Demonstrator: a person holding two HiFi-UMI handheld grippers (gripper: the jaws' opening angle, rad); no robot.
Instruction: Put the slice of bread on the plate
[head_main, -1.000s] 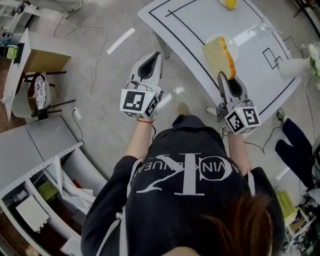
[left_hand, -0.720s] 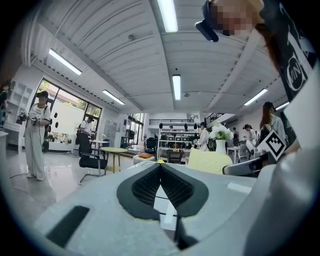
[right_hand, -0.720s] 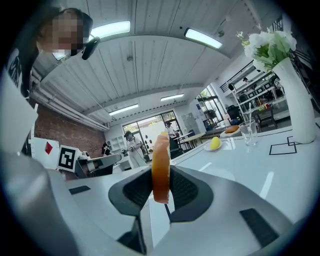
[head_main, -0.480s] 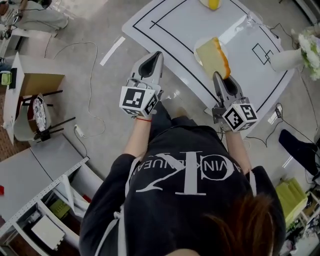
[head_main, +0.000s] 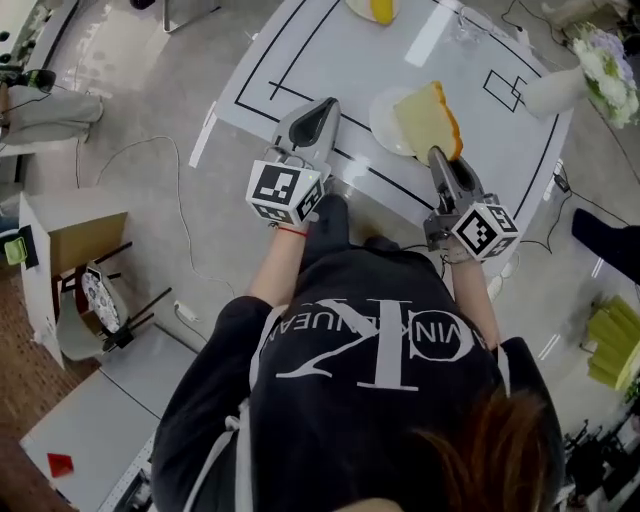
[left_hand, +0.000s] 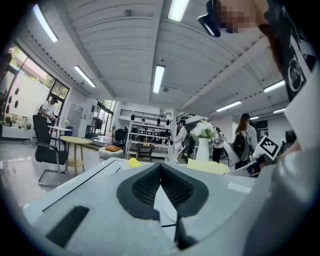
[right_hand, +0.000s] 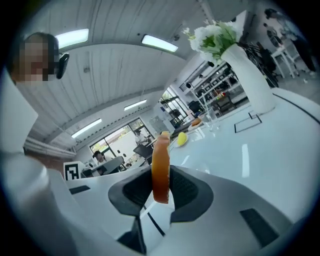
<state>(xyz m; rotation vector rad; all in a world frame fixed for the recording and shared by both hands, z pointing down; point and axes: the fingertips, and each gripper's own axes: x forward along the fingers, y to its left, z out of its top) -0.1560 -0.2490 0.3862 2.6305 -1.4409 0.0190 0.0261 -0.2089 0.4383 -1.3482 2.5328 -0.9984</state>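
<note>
A slice of bread (head_main: 428, 120) with an orange-brown crust is pinched by its near edge in my right gripper (head_main: 441, 156), which is shut on it. In the right gripper view the bread (right_hand: 160, 167) stands on edge between the pads. In the head view the slice hangs over the right part of a white plate (head_main: 381, 125) on the white table (head_main: 320, 45). My left gripper (head_main: 318, 110) is over the table's near edge, left of the plate. In its own view, the left gripper (left_hand: 160, 167) is shut with nothing in it.
A white vase of flowers (head_main: 562, 82) stands at the table's right, and it also shows in the right gripper view as the vase (right_hand: 247, 75). A yellow fruit (head_main: 380, 9) and a glass (head_main: 463, 22) sit at the far side. Black lines mark the tabletop. Cables and a cardboard box (head_main: 60, 240) lie on the floor to the left.
Both grippers have come in over the table. The left one crossed from above the floor to the table's edge. The bread now hangs over the plate.
</note>
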